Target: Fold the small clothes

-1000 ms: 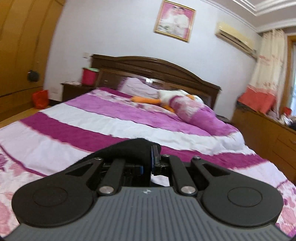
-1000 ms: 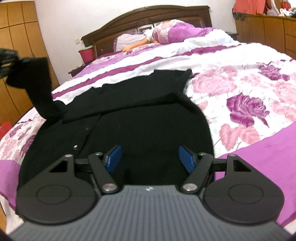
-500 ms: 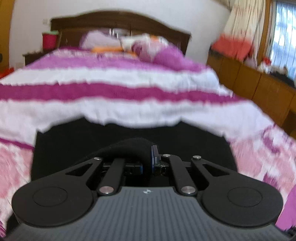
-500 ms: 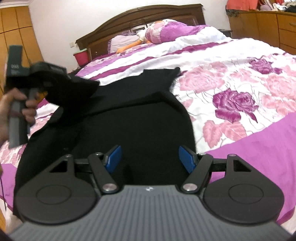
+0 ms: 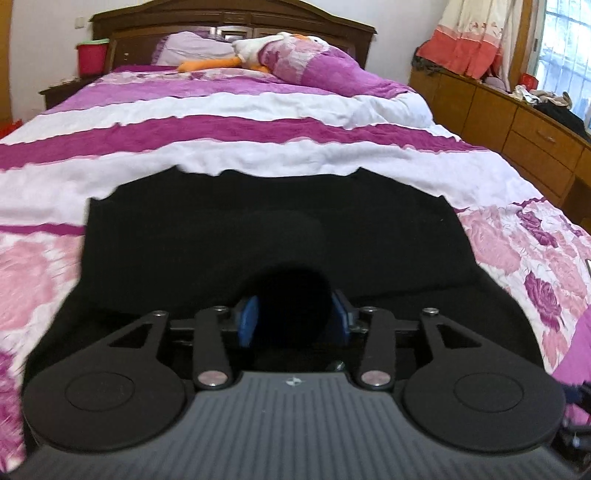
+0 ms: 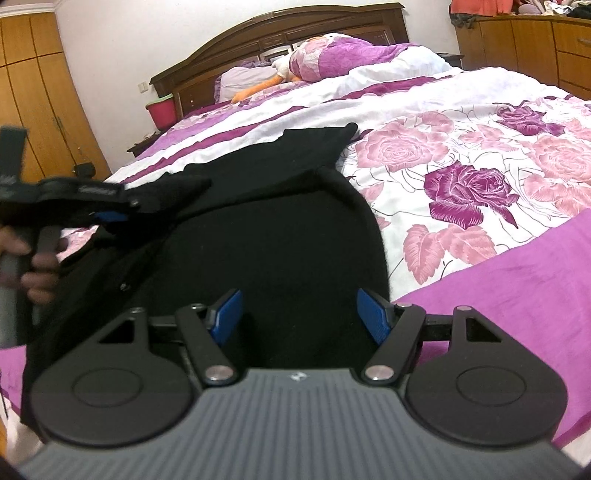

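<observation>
Opening my left gripper (image 5: 293, 319) over a sleeve fold still between its pads | black knit garment (image 6: 280, 240) lay spread on floral purple-and-white bedspread (image 6: 480, 177) | right gripper (image 6: 299, 314) stood wide, empty

black garment (image 6: 273, 236), partly folded, on bed

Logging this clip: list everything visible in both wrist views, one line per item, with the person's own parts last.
black garment: 1, black, spread on the bed's near part
bedspread: 1, purple, white, pink floral, covering the bed
headboard: 1, dark wood, far end
plush toy: 1, white and orange, by the pillows
red bin: 1, beside the headboard
left gripper: 1, black, blue pads, jaws opening, sleeve fabric between them
right gripper: 1, open above garment
hand: 1, holding the left gripper's handle
</observation>
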Motion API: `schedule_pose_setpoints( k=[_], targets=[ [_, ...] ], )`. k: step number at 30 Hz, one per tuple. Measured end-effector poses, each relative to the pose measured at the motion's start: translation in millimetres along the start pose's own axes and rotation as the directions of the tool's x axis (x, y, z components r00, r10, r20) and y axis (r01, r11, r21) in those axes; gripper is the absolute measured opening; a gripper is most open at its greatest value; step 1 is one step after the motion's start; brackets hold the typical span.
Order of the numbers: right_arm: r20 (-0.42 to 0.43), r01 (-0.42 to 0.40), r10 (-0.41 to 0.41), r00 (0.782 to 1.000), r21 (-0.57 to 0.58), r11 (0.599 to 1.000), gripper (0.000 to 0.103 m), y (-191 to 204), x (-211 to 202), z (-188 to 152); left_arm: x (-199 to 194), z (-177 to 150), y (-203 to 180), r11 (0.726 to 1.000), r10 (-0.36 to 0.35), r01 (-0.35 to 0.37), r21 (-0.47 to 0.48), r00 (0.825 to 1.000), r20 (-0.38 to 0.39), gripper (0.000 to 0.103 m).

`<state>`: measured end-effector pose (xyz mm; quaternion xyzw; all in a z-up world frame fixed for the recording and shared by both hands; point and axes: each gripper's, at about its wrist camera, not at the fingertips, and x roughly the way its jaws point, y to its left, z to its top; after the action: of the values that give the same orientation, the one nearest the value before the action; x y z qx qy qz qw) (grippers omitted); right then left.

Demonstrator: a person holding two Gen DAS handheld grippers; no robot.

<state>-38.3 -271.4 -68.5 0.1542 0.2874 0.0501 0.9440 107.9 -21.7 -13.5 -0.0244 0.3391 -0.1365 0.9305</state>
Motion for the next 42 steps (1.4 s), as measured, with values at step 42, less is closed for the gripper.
schedule_pose_setpoints(
  k=[42],
  targets=[
    [-0.067,-0.306,0.299,0.952,-0.211,0.928,0.070,205,118,87,-68,-90,112,0.934,0.270,-0.265,-0.240,0.963,-0.012,0.066]
  ],
)
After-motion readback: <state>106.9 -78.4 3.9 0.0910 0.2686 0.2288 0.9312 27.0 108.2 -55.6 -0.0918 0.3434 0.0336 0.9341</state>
